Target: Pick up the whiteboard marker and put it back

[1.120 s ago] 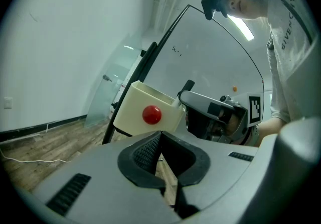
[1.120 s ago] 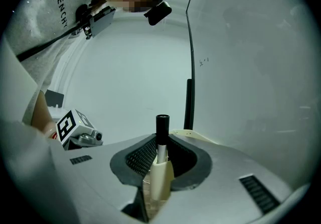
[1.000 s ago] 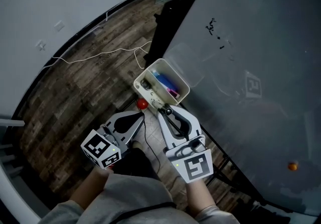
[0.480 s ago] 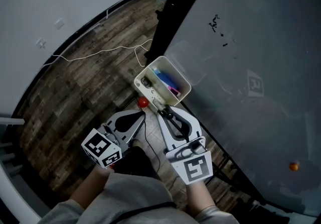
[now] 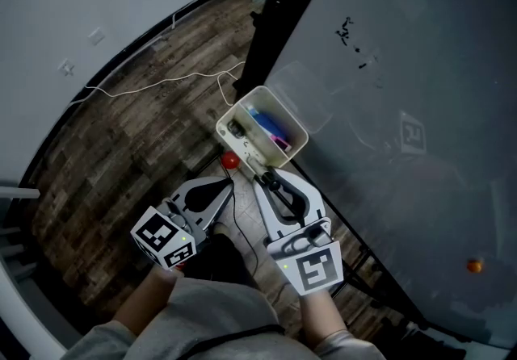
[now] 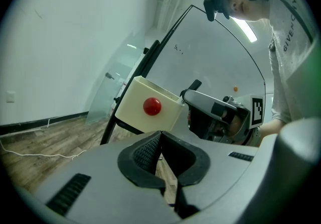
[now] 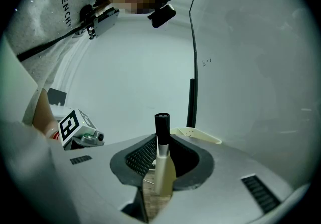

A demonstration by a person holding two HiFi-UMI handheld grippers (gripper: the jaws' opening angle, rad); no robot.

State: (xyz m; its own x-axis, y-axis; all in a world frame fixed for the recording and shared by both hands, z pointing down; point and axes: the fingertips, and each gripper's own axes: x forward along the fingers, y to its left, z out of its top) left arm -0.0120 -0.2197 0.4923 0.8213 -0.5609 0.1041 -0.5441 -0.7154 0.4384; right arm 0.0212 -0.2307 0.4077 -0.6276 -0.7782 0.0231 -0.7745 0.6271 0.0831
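The whiteboard marker [image 7: 162,156] is clamped between the two pads of the right gripper [image 7: 160,143]. It lies along the jaws, and its black cap sticks out past the tips. In the head view the right gripper [image 5: 270,181] is low in the middle, and its tips are just beside the near edge of the cream box [image 5: 296,131]; I cannot tell if the marker touches the box. The box hangs at the lower edge of the whiteboard [image 5: 404,68]. It is open at the top, and some blue and pink things [image 5: 267,127] lie inside it. A red round magnet [image 5: 230,161] sits on the outer wall of the box, on the side toward the left gripper [image 5: 225,186]. The left gripper view shows this gripper's jaws together at the tips with nothing between them, and the box wall stands in front of them. The left gripper lies just beside the right one, a little apart from it. Under both grippers is a wooden floor [image 5: 137,148], where a white cable [image 5: 161,85] runs toward the black post [image 5: 266,35] of the board.
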